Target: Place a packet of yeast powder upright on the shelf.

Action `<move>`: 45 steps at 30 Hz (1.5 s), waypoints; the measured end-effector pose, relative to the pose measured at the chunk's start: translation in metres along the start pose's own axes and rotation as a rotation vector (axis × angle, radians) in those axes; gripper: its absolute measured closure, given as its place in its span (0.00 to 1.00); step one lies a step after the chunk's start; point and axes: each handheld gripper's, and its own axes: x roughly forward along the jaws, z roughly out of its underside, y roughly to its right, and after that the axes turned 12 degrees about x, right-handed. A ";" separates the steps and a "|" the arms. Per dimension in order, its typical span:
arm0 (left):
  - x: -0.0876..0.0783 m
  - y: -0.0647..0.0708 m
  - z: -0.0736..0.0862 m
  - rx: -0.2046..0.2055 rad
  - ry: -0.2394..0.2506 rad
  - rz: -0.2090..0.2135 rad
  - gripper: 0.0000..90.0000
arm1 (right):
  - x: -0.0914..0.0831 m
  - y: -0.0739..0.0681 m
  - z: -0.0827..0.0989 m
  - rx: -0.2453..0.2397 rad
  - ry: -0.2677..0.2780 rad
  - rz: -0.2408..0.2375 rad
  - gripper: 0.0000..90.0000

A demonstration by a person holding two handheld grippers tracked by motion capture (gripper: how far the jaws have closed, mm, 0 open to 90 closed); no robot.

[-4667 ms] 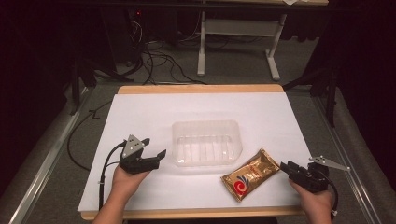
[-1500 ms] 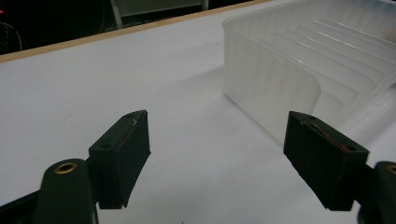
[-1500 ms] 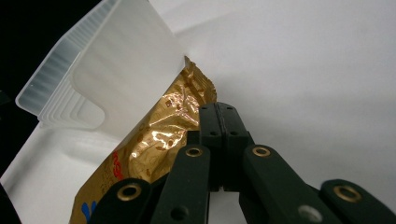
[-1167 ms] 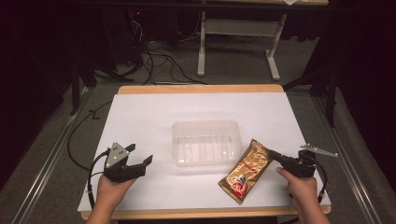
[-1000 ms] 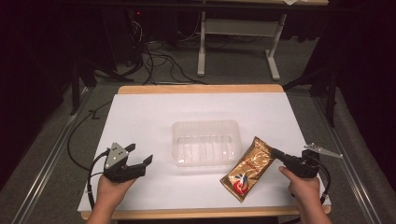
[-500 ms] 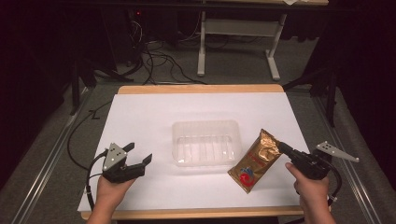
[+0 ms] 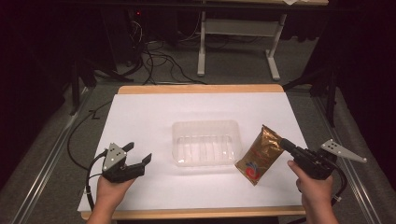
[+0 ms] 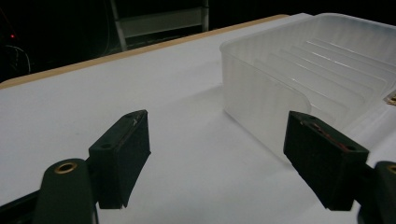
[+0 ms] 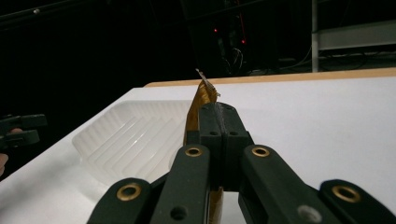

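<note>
Gold foil pouch (image 7: 260, 155) hung tilted just right of clear plastic tray (image 7: 206, 142), looked light, crinkly, slippery; right gripper (image 7: 283, 144) was clamped on its edge seam, best hold; left gripper (image 7: 139, 156) gaped wide, empty.

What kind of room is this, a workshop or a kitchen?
Probably a lab or recording studio, not a kitchen: a white-topped table stands in a dark room, loose cables trail across the floor behind it, and a metal stand is at the back.
</note>
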 end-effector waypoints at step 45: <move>0.000 -0.001 0.000 -0.011 0.003 0.002 0.26 | 0.013 -0.013 -0.025 0.069 0.101 -0.084 1.00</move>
